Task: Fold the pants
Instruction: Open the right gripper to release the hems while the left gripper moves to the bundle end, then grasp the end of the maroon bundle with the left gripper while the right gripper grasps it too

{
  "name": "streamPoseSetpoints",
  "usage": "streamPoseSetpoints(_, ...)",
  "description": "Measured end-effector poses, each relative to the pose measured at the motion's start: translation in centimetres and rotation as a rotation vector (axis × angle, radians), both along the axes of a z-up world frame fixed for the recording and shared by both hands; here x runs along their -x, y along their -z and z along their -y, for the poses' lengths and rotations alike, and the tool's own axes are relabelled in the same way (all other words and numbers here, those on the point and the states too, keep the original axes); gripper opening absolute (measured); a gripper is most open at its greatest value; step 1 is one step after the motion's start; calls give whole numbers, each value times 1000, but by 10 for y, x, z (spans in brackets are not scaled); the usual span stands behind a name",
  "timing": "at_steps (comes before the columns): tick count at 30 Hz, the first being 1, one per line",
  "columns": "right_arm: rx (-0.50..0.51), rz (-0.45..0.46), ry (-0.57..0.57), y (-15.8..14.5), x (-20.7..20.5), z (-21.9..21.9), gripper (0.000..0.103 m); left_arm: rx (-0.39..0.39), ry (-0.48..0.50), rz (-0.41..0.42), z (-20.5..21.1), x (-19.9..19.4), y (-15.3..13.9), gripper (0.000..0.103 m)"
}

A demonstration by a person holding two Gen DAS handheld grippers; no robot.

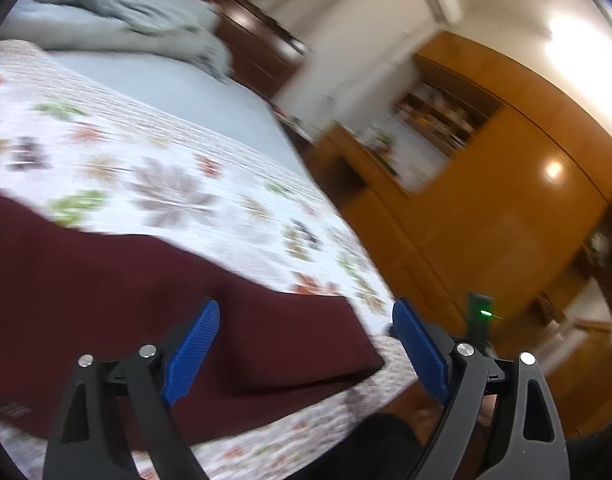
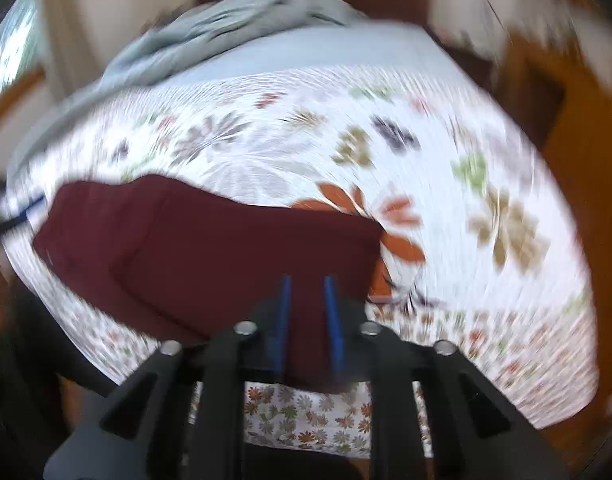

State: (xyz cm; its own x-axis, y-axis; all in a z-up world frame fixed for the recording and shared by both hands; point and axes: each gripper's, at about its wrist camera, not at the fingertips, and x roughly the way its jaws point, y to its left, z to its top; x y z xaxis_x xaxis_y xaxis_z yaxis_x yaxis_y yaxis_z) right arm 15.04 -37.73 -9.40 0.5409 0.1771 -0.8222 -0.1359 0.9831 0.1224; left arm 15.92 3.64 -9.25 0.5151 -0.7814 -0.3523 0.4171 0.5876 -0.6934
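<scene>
Gaping wide, left claw (image 1: 306,320) holds nothing, hovering over the pants' (image 1: 146,300) corner. Right claw (image 2: 308,300) has its pads nearly together, pants edge (image 2: 226,248) lying between them; a true pinch cannot be told through blur. Pants lie folded on the bedspread (image 2: 446,152); grey blanket (image 2: 234,28) at 12 o'clock.

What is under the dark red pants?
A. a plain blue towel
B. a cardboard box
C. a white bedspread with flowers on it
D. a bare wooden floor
C: in both wrist views the pants lie flat on the white flowered bedspread, which shows all around them.
</scene>
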Motion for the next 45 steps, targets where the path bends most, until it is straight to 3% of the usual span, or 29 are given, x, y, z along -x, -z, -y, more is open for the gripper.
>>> streamPoseSetpoints(3, -75, -53, 14, 22, 4, 13, 14, 2, 96, -5, 47, -14, 8, 89)
streamPoseSetpoints(7, -35, -120, -64, 56, 13, -3, 15, -103, 194, -77, 93, -19, 43, 89)
streamPoseSetpoints(11, 36, -103, -135, 63, 20, -8, 16, -183, 202, -204, 105, -7, 81, 87)
streamPoseSetpoints(14, 17, -105, -156, 55, 14, -5, 16, -175, 184, -204, 100, 0, 90, 88)
streamPoseSetpoints(20, -206, -41, -85, 30, -34, 24, 18, -176, 160, -196, 98, 4, 95, 88)
streamPoseSetpoints(23, -300, -106, -51, 50, -68, 35, 13, -190, 157, -178, 99, 8, 98, 88)
streamPoseSetpoints(24, -285, -135, -36, 61, -77, 36, 2, -188, 157, -175, 99, 8, 99, 88)
streamPoseSetpoints(27, -300, -189, -14, 77, -88, 42, 0, -168, 161, -172, 96, 8, 100, 88)
streamPoseSetpoints(32, -327, -151, -63, 30, -84, 24, 13, -92, 123, -201, 75, 14, 79, 89)
streamPoseSetpoints(34, -326, -133, -134, 4, -85, 2, 27, -17, 101, -180, 53, 26, 60, 89)
streamPoseSetpoints(35, -329, -132, -169, -5, -87, -10, 39, 13, 77, -167, 39, 33, 52, 89)
streamPoseSetpoints(37, -335, -160, -280, -26, -97, -44, 68, 70, -6, -158, 3, 51, 41, 91)
streamPoseSetpoints(42, -225, -247, -566, -54, -126, -143, 82, 203, -336, -303, -103, 90, 60, 95)
streamPoseSetpoints(45, -76, -304, -724, -59, -145, -223, 83, 313, -504, -358, -156, 110, 76, 95)
